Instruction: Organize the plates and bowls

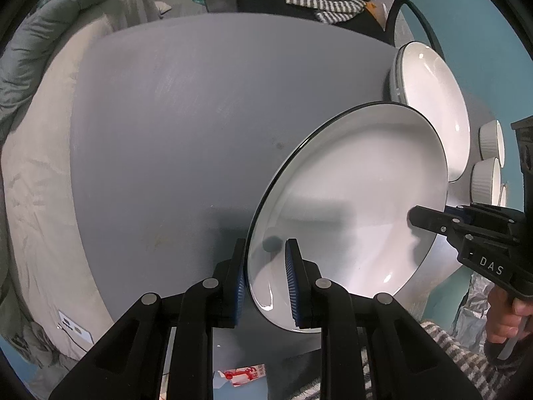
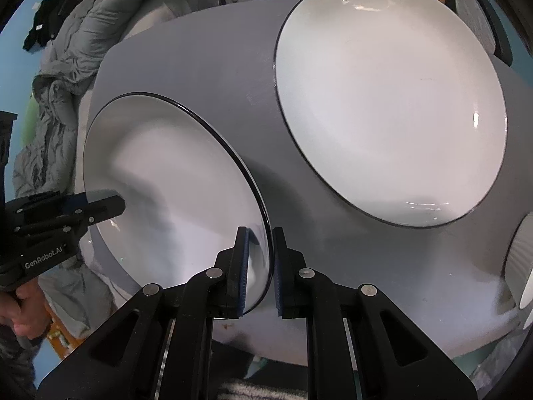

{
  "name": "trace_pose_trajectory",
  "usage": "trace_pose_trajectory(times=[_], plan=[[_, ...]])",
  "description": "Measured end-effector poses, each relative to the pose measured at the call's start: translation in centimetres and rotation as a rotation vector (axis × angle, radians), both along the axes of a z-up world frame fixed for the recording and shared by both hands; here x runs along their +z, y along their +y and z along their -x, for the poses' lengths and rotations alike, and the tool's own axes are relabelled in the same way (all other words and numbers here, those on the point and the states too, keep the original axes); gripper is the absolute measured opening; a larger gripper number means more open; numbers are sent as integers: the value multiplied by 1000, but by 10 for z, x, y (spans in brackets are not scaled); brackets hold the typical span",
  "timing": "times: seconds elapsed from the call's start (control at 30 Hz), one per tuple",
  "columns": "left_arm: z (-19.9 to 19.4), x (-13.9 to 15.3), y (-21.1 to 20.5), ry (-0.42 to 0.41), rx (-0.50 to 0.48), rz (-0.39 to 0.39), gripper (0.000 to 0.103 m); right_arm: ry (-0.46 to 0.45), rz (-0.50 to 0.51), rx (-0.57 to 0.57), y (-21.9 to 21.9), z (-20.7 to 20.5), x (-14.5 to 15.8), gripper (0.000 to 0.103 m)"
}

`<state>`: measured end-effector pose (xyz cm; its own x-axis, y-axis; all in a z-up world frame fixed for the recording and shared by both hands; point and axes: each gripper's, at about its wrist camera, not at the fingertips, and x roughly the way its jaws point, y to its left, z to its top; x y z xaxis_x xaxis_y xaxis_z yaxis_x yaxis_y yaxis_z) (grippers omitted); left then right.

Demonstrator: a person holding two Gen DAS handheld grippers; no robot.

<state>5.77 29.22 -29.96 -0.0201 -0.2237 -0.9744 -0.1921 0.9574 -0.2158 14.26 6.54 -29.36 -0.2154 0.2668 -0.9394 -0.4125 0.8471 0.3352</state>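
Note:
A white plate with a dark rim [image 1: 353, 200] is held above the grey table [image 1: 200, 116], tilted. My left gripper [image 1: 266, 280] is shut on its near-left rim, one pad on each face. My right gripper [image 2: 260, 266] is shut on the opposite rim of the same plate [image 2: 173, 183]. Each gripper shows in the other's view, the right gripper [image 1: 433, 221] and the left gripper [image 2: 100, 208]. A second, similar plate [image 2: 389, 100] lies flat on the table beyond, also in the left wrist view [image 1: 436, 100].
White ribbed bowls [image 1: 486, 180] stand at the table's right side; one shows at the right edge of the right wrist view [image 2: 519, 260]. A grey padded jacket [image 2: 66, 66] and bedding [image 1: 36, 200] lie left of the table. A chair [image 1: 416, 23] stands behind.

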Motion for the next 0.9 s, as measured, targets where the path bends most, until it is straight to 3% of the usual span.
trace_pose_trajectory(times=[0.53,0.9], plan=[[-25,43,-22,-69,-35,-17,22,14,-40,-69,-24,-26,20,13],[-56,49,-64,-82,-60,-23,22,-8,-34,-101,-51,-48,28,13]])
